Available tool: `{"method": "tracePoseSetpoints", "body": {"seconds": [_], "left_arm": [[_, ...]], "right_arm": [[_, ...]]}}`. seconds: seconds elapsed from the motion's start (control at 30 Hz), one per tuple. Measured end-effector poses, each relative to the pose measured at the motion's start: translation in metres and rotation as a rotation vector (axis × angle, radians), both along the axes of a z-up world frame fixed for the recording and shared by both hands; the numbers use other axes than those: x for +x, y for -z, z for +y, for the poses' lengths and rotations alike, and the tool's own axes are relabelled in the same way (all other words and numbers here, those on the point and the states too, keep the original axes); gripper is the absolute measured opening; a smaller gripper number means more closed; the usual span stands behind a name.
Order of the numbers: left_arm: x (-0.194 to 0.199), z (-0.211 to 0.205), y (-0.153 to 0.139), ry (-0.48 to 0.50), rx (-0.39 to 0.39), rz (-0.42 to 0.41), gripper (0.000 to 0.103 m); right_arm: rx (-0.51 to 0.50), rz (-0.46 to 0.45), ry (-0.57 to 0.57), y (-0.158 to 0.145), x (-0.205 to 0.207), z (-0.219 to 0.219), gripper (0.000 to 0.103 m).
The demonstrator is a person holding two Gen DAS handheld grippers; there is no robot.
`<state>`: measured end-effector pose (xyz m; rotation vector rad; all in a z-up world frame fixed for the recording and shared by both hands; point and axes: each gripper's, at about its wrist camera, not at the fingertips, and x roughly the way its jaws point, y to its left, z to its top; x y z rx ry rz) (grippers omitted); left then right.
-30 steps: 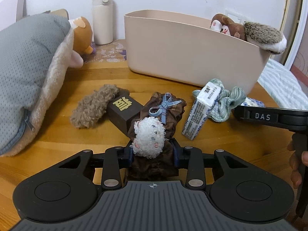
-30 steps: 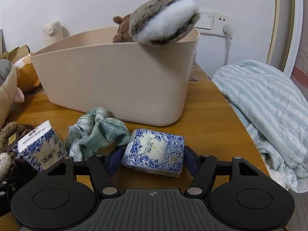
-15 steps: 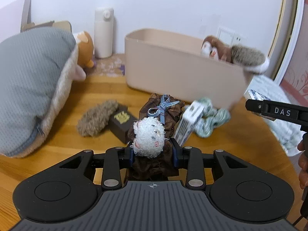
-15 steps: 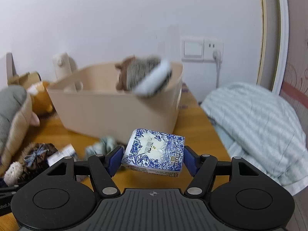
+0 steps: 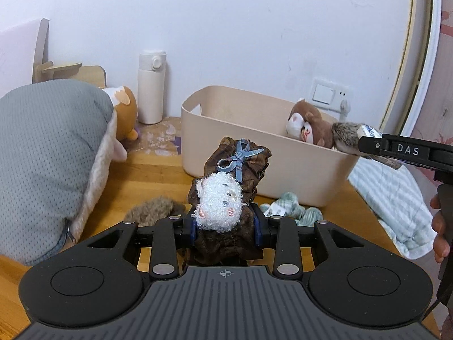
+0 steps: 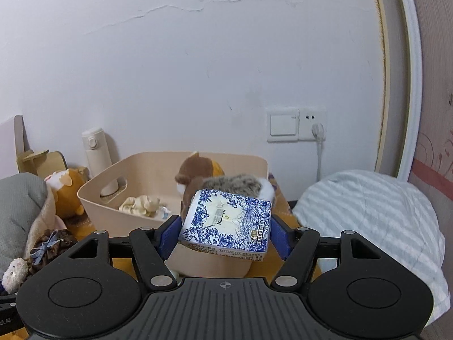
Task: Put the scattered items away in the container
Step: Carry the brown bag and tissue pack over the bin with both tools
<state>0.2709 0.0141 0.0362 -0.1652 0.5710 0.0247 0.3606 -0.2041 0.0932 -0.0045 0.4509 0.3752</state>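
Closest to me, my left gripper [image 5: 225, 228] is clamped on a brown cloth doll [image 5: 232, 187] with a curly white head and a blue ribbon, and my right gripper [image 6: 223, 233] is clamped by the sides on a blue-and-white tissue pack [image 6: 226, 225]; both things hang clear of the wooden table [image 5: 158, 175], so I judge two pickups done and two drops left. Both tools tilt a little downward and face the bin, the left from its long front side, the right near its right-hand end, where the left view shows it level with the rim and the person's fingers [image 5: 440, 226] on its handle. Just below and beyond the left tool, some things lie on the table: a fuzzy brown piece [image 5: 153, 209] and a green striped cloth [image 5: 294, 209] with what looks like a second tissue pack [image 5: 276, 208] on it; part of that patch is hidden behind the doll. Farther on, the beige bin [image 5: 271, 175] holds a brown plush monkey [image 5: 308, 126], a grey furry toy [image 5: 346, 138] over its rim, and a cream cloth [image 6: 138, 204] on its floor. I reckon the tidy is roughly midway. Behind, a white flask [image 5: 151, 85] stands by the wall; I can't tell if it counts.
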Motion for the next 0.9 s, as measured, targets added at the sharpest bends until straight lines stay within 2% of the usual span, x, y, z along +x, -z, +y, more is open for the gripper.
{"method": "tracePoseSetpoints", "body": {"seconds": [0.43, 0.57, 0.7, 0.9], "left_arm": [[0.012, 0.005, -0.012, -0.007, 0.009, -0.041, 0.035], [0.021, 0.006, -0.024, -0.013, 0.016, -0.078, 0.035], [0.033, 0.003, -0.037, 0.003, 0.036, -0.116, 0.035], [0.067, -0.006, -0.047, 0.044, 0.053, -0.119, 0.035]], "right_arm": [[-0.054, -0.018, -0.035, -0.016, 0.033, 0.023, 0.064], [-0.084, 0.007, -0.057, -0.016, 0.053, 0.035, 0.064], [-0.090, 0.069, -0.090, -0.011, 0.073, 0.046, 0.064], [-0.092, 0.098, -0.104, -0.005, 0.091, 0.063, 0.064]]}}
